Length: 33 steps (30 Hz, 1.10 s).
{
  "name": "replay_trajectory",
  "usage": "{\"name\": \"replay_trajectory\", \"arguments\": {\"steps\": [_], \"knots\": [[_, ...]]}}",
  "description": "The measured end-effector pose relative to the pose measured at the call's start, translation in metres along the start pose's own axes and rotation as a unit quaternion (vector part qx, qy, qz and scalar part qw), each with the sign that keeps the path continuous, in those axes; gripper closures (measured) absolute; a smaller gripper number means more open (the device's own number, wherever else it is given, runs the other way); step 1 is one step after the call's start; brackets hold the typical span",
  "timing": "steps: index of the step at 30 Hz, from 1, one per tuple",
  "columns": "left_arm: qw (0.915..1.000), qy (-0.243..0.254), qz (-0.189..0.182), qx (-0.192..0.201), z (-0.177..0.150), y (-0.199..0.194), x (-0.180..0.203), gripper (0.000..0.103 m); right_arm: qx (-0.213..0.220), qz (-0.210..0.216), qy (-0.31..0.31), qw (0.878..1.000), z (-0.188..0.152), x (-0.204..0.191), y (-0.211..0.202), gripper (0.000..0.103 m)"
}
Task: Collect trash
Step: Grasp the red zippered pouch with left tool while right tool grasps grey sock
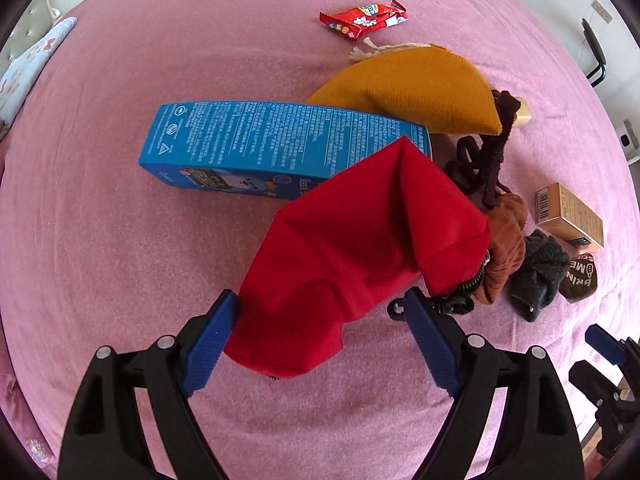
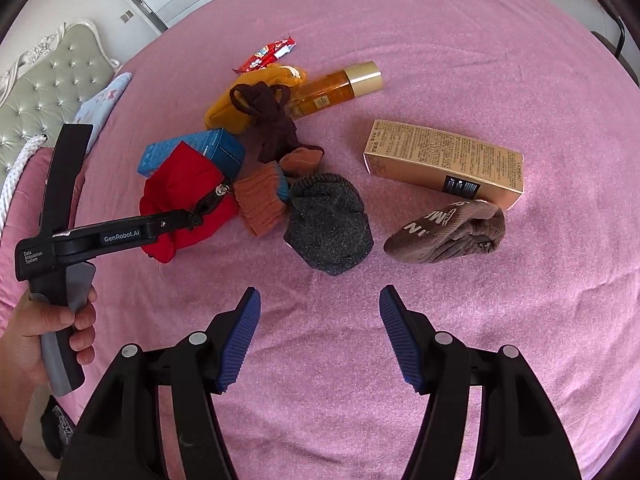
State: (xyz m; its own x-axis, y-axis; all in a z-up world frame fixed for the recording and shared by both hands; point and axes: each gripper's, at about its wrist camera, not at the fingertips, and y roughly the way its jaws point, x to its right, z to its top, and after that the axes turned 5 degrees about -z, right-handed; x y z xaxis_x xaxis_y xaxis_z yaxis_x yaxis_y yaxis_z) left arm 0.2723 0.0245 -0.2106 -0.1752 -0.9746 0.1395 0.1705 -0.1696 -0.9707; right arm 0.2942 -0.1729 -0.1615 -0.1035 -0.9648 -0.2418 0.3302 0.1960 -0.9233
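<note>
Left tool (image 1: 320, 344) spread wide over the red pouch (image 1: 360, 248), pads either side, not clamped. Right tool (image 2: 320, 336) apart too, nothing between, hovering over bare bed (image 2: 440, 20).

Risk, by guess: closing now grabs the pouch, which looks like a keeper rather than trash. Risk two: pouch corner draped on the blue box (image 1: 260, 140), so lifting either drags the other.

Blue box touching the pouch, partly under it, lying flat, long axis running out from the pouch toward picture-left in the left view. Wrapper (image 1: 364, 20) well beyond the pouch, long axis likewise crosswise. Gold box (image 2: 444, 160) well right of the pouch.
</note>
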Motion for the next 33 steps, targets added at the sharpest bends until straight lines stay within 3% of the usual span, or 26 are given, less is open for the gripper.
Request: {"name": "replay_trajectory", "arguments": {"steps": [2,5,9,17,23,24,25,26,28,33], "knots": [[1.0000,-0.003,-0.001,-0.004,0.005,0.005,0.000,0.023,-0.002,0.001,0.004,1.000,0.002,0.001,0.003,0.042],[0.9996,-0.018,0.008,-0.019,0.009,0.013,-0.005,0.067,-0.001,-0.001,0.002,1.000,0.009,0.001,0.007,0.042],[0.9994,-0.032,-0.008,-0.012,0.003,0.008,-0.011,0.079,0.001,-0.005,-0.004,1.000,0.020,0.000,0.015,0.042],[0.9961,-0.067,-0.057,0.001,-0.032,-0.015,-0.020,0.083,-0.012,-0.014,-0.006,1.000,0.038,0.002,0.042,0.042],[0.9934,-0.090,-0.070,0.003,-0.049,-0.024,-0.030,0.084,-0.030,-0.013,-0.007,0.999,0.047,-0.001,0.062,0.043],[0.9927,-0.094,-0.075,0.003,-0.051,-0.026,-0.030,0.084,-0.035,-0.011,-0.006,0.999,0.047,-0.001,0.064,0.046],[0.9920,-0.098,-0.080,0.004,-0.052,-0.026,-0.031,0.084,-0.041,-0.010,-0.005,0.999,0.046,-0.001,0.067,0.060],[0.9914,-0.100,-0.084,0.005,-0.054,-0.028,-0.030,0.084,-0.043,-0.015,-0.006,0.999,0.045,-0.001,0.068,0.068],[0.9909,-0.100,-0.090,0.007,-0.056,-0.035,-0.025,0.084,-0.041,-0.007,-0.004,0.999,0.041,0.001,0.065,0.078],[0.9893,-0.096,-0.110,0.005,-0.071,-0.050,-0.004,0.084,-0.039,0.010,0.012,0.999,0.021,0.008,0.043,0.083]]}}
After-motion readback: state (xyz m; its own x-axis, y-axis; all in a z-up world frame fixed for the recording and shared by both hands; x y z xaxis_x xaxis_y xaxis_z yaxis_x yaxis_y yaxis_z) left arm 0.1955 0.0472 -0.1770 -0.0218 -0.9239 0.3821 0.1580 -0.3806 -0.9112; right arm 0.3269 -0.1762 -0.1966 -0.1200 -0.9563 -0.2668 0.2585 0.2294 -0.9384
